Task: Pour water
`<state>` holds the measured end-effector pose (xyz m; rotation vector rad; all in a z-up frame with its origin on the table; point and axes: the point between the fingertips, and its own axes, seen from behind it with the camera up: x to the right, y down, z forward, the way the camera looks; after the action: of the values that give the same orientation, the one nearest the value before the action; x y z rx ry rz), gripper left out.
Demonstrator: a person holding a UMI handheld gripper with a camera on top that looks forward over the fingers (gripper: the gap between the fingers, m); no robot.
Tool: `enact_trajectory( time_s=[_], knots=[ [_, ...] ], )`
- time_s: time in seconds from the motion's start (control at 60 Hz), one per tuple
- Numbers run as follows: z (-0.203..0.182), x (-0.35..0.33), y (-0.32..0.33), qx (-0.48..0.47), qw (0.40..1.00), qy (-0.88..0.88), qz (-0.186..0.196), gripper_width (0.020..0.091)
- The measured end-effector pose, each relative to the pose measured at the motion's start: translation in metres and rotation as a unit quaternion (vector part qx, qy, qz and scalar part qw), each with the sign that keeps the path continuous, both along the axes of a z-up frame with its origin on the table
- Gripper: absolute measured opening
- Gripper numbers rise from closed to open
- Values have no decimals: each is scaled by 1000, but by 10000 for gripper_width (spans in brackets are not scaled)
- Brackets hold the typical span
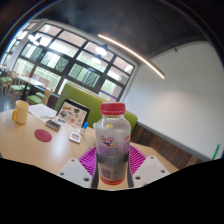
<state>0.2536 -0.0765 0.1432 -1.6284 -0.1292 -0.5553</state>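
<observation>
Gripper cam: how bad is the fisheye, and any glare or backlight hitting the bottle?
Gripper view: strong fisheye, the window frames and ceiling light strip bow into curves; bright windows backlight the scene; the bottle between the pink pads stays readable, with light shining through the clear plastic and no harsh glare.

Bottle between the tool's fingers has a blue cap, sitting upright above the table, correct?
Not quite: the cap is red, not blue, as the gripper view shows. The rest holds: the bottle is upright between the fingers of the tool, with the table below and behind it.
</observation>
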Motion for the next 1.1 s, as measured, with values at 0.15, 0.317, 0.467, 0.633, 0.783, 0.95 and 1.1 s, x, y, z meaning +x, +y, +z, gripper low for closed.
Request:
enact_trajectory(
  time_s=[0.15,0.317,0.467,0.633,0.783,0.95,1.1],
  knots=[
    [71,-68,38,-6,984,-179,1,392],
    [92,-176,110,-40,921,-387,18,393],
    [76,-249,158,-70,818,-571,22,393],
    [61,-299,177,-63,652,-756,24,395],
    [43,-316,182,-62,592,-803,29,394],
    [40,-312,176,-72,582,-809,28,395],
    [50,-312,179,-50,611,-789,30,393]
  ],
)
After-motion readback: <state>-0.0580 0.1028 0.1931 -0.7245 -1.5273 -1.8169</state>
